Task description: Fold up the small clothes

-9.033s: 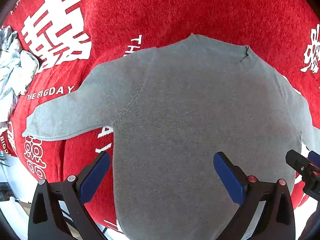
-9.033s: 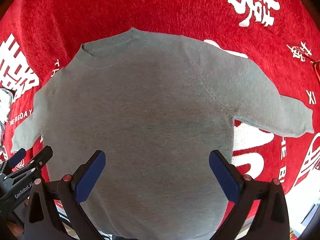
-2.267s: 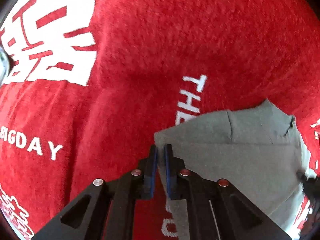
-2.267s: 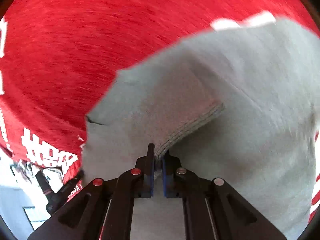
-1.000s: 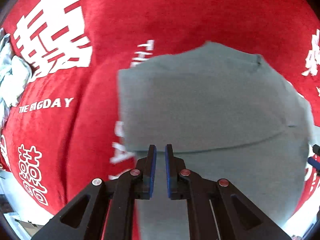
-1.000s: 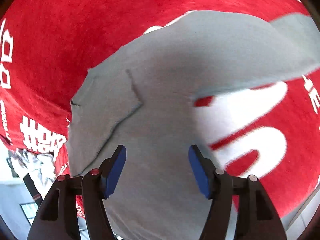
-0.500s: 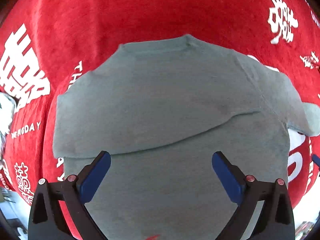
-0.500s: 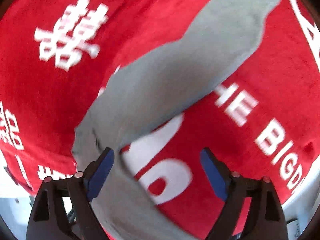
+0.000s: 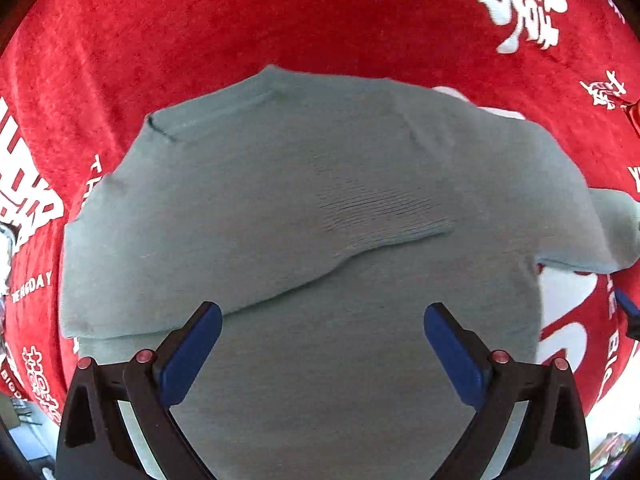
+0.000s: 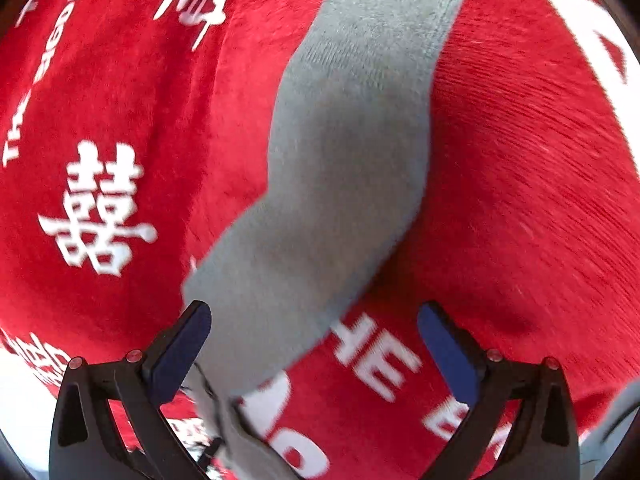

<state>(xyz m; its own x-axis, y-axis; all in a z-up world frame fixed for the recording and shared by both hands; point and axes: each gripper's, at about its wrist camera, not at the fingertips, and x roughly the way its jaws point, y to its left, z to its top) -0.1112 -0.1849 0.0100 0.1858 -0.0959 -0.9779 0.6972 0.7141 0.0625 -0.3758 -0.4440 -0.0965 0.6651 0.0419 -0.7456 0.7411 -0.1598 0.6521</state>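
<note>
— Where the red cloth [image 9: 320, 32] with its white lettering spreads under everything, what lies on it?

— One grey sweater [image 9: 312, 208], flat, neckline toward the top of the left wrist view. It fills most of that view. Whether the cloth covers a counter or something else, I cannot tell.

— How is the sweater arranged?

— One sleeve is folded across the chest; its ribbed cuff [image 9: 380, 216] rests near the middle of the body. The other sleeve [image 10: 352, 128] stretches out straight over the cloth, its hemmed end at the top of the right wrist view.

— And the left claw [image 9: 322, 344]?

— Released, blue pads spread wide, hanging above the lower body of the sweater. Nothing sits between the pads.

— The right claw [image 10: 314, 340]?

— Also released and spread wide, above the near part of the outstretched sleeve. Its left pad stands just beside the sleeve's edge; the picture is blurred there, so I cannot tell if it touches. The right pad is over bare cloth and white letters.
</note>
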